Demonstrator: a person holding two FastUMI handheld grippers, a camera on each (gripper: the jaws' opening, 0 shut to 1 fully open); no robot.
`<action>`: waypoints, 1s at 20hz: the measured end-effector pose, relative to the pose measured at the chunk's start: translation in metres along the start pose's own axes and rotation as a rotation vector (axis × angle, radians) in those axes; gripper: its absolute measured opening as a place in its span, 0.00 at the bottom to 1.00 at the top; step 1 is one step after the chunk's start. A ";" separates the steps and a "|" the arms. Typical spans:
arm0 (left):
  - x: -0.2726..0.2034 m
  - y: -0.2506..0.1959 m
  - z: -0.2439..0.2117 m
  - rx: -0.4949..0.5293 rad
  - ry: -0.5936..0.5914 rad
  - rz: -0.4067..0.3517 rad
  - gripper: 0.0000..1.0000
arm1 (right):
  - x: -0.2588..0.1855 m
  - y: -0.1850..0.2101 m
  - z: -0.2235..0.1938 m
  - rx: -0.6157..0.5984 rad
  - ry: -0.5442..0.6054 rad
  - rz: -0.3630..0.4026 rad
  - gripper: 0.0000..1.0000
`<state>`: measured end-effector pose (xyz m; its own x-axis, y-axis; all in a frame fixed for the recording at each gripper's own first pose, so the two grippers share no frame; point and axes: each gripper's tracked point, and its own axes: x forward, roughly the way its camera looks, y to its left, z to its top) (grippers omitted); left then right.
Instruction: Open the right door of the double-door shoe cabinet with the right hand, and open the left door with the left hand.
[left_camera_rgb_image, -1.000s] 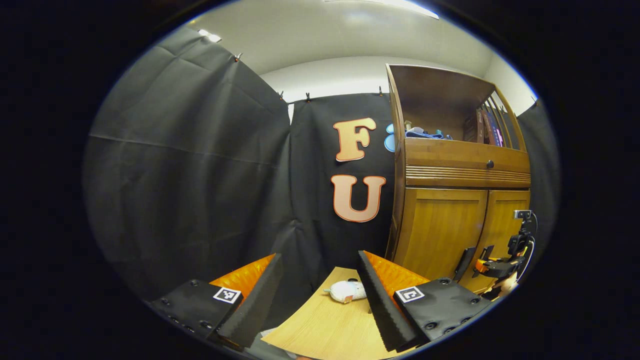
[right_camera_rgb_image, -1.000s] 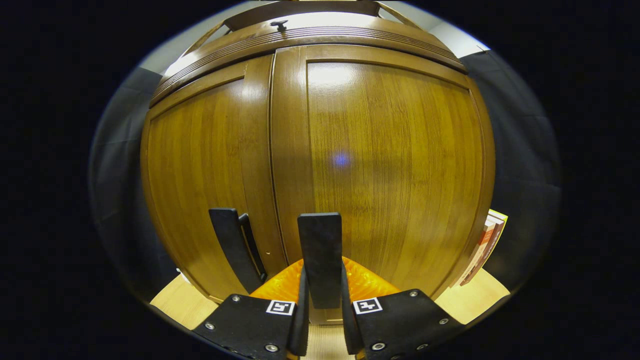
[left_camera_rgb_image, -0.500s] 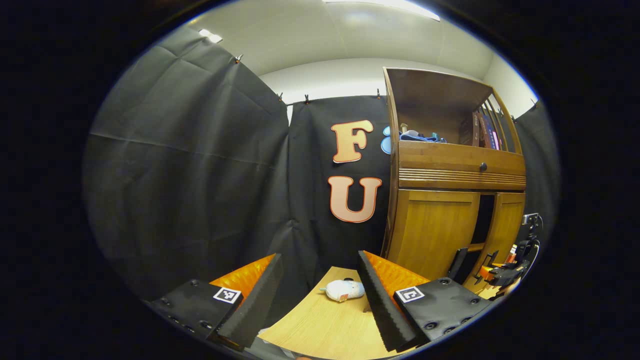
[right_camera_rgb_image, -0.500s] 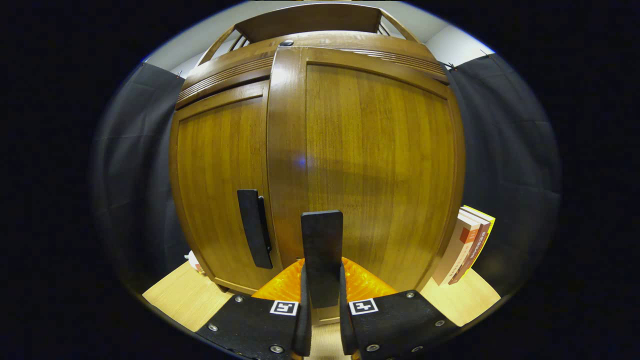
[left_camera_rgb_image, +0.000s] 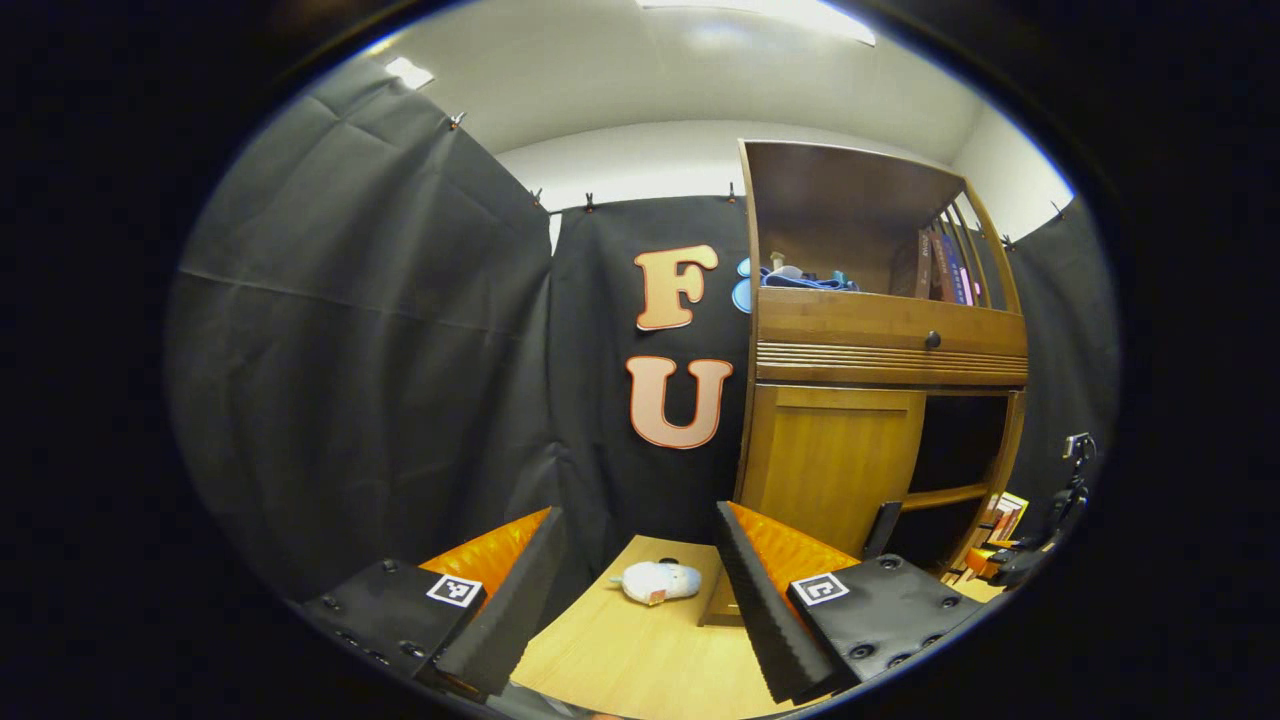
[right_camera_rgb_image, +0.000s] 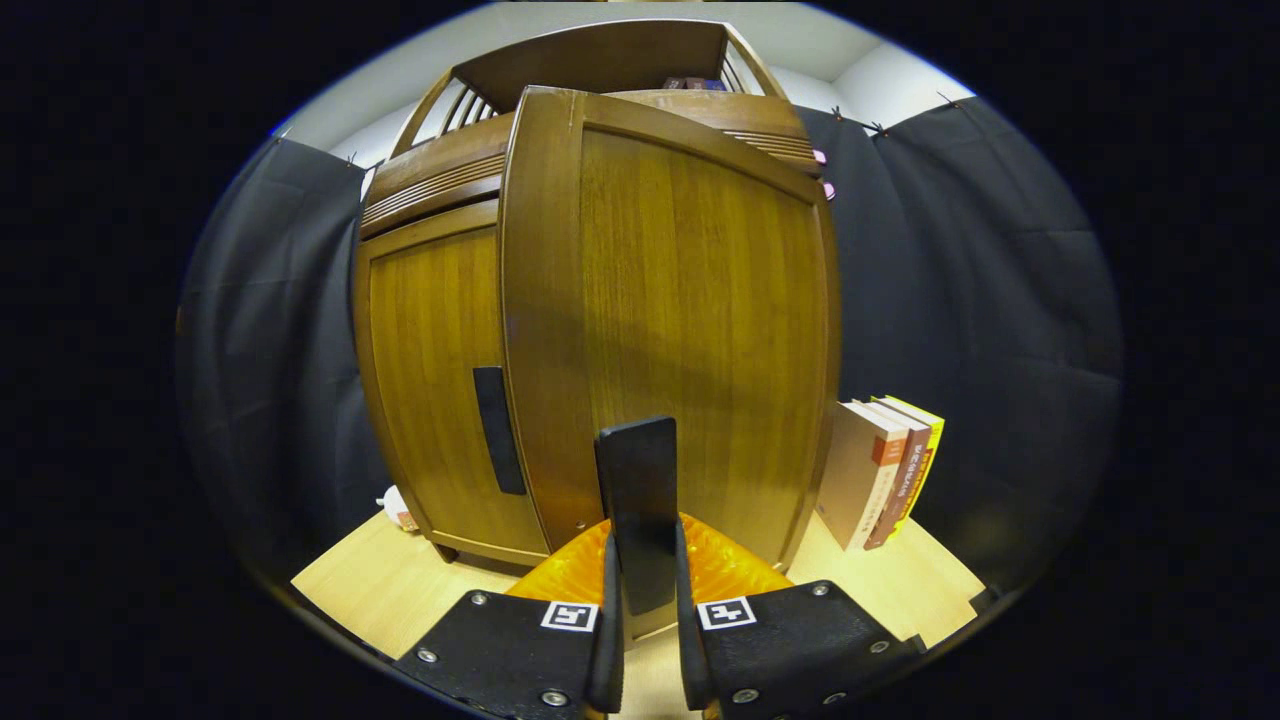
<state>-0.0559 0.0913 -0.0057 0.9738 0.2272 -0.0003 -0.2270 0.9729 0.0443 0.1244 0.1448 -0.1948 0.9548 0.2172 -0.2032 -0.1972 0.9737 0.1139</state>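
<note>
Right door swings further open than half a second ago, dark interior now exposed in left gripper view. Left gripper hangs over the bench, jaws spread wide, released. Left door closed on shoe cabinet. Right gripper jaws clenched on right door handle. Books stand rightmost.

**Bystanders on a light wooden tabletop**

A small white plush toy lay on the tabletop. Several books stood upright, leaning together near the black cloth wall. More books stood on an upper open shelf.
</note>
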 end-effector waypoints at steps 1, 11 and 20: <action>0.001 -0.005 0.000 -0.001 0.001 -0.009 0.94 | -0.003 -0.003 -0.001 0.001 0.004 -0.006 0.22; 0.010 -0.063 -0.005 -0.023 0.010 -0.105 0.94 | -0.031 -0.044 -0.001 0.027 0.019 -0.121 0.12; 0.019 -0.121 -0.013 -0.029 0.032 -0.174 0.94 | -0.044 -0.074 -0.002 0.028 0.033 -0.126 0.04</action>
<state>-0.0097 -0.0215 -0.0243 0.9978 0.0558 -0.0370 -0.0554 0.9984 0.0117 0.0966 0.0636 -0.1961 0.9637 0.0962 -0.2490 -0.0698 0.9912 0.1128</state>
